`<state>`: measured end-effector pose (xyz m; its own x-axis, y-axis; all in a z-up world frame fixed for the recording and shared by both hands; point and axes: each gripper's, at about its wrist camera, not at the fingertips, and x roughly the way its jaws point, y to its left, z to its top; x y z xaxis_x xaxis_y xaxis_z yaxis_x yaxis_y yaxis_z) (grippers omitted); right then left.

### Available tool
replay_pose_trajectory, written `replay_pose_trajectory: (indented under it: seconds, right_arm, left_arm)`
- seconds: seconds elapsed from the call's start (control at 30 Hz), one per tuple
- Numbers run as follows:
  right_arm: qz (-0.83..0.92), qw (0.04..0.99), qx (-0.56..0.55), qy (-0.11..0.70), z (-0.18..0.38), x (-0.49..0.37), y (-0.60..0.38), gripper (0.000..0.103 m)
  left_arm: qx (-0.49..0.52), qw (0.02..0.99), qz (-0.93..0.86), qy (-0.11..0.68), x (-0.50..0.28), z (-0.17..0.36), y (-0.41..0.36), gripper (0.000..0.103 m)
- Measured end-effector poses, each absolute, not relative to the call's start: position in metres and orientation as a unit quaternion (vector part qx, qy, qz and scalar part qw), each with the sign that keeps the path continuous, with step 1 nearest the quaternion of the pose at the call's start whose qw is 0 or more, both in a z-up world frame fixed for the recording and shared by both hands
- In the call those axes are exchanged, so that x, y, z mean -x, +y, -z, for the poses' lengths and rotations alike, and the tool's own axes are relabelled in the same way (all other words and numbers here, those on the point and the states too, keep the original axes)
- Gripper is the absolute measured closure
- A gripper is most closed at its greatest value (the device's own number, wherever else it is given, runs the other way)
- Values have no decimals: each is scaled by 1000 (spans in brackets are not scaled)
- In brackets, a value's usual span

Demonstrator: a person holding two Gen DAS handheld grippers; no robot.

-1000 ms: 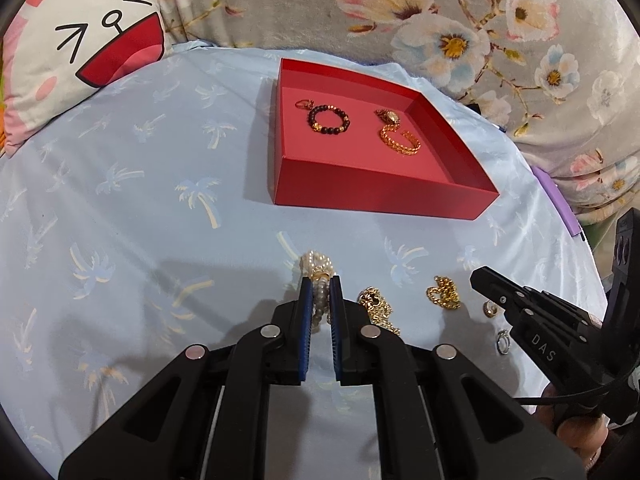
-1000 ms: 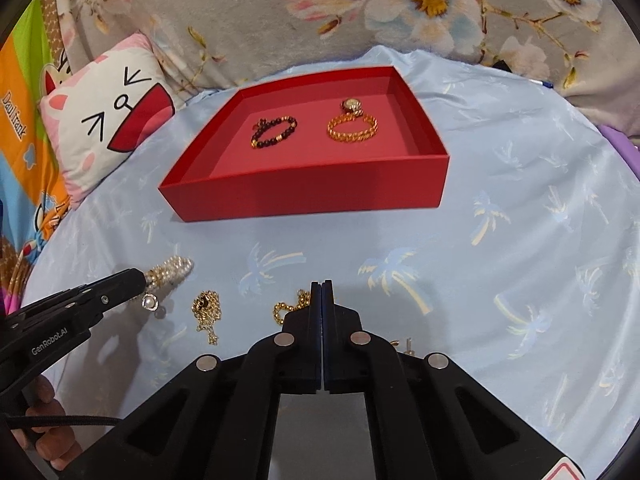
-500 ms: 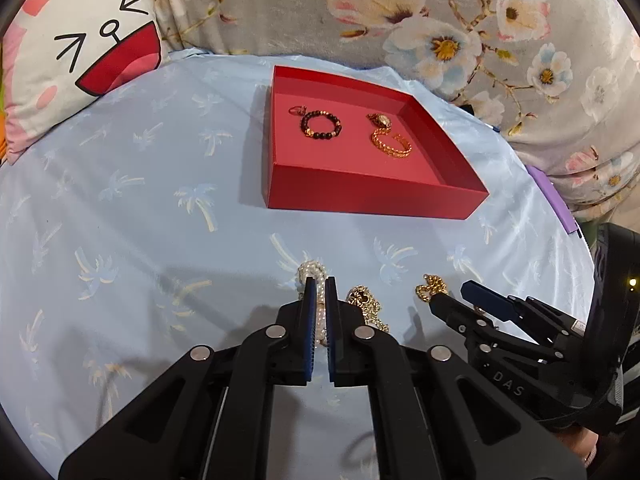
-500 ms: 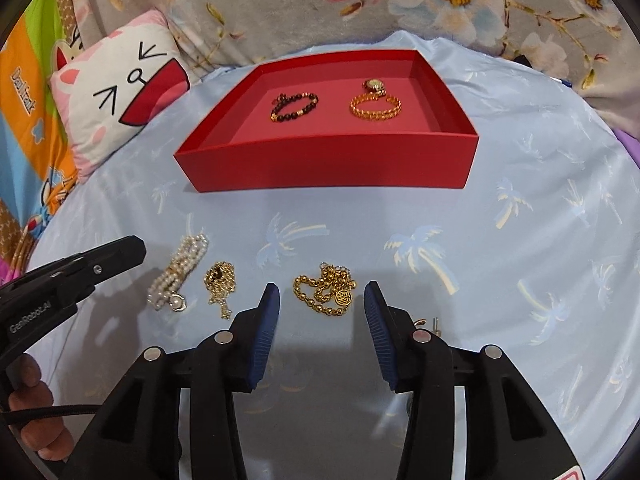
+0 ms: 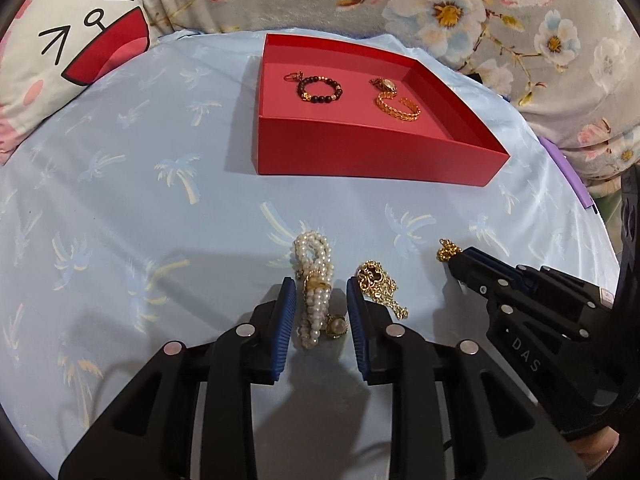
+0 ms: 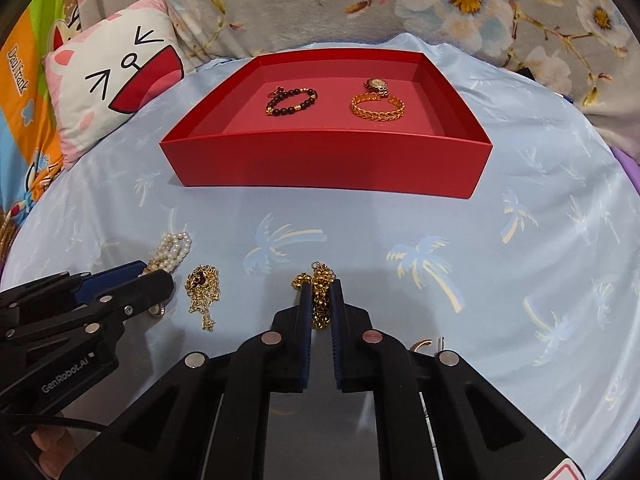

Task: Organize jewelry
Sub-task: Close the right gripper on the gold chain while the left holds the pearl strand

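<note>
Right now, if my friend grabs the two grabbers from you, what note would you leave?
Left gripper: jaws opening, pearl bracelet between them on the blue cloth, not pinched.
Right gripper: shut on the gold chain.
Done: beaded bracelet, gold bangle and watch lie in the red tray.
Left: chain, pearls, gold pendant necklace and small pieces by the right gripper go in.

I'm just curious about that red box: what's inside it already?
Inside the red box lie a dark beaded bracelet, a gold chain bracelet and a small gold watch. A tiny gold piece sits beside the beads. The near wall hides the floor's front strip.
</note>
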<state>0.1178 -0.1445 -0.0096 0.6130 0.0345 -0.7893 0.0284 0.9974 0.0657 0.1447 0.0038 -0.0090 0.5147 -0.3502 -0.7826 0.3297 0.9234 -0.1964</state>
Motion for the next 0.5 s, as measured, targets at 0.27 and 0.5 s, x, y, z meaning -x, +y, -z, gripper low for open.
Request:
replay_pose_trajectory:
  seconds: [0.27, 0.5]
  right_arm:
    - [-8, 900, -62, 431, -1, -112, -153, 99]
    - [-13, 906, -76, 417, -19, -108, -158, 99]
  left_arm:
    - [31, 865, 206, 456, -147, 6, 7, 91]
    - [45, 872, 220, 434, -142, -20, 9, 91]
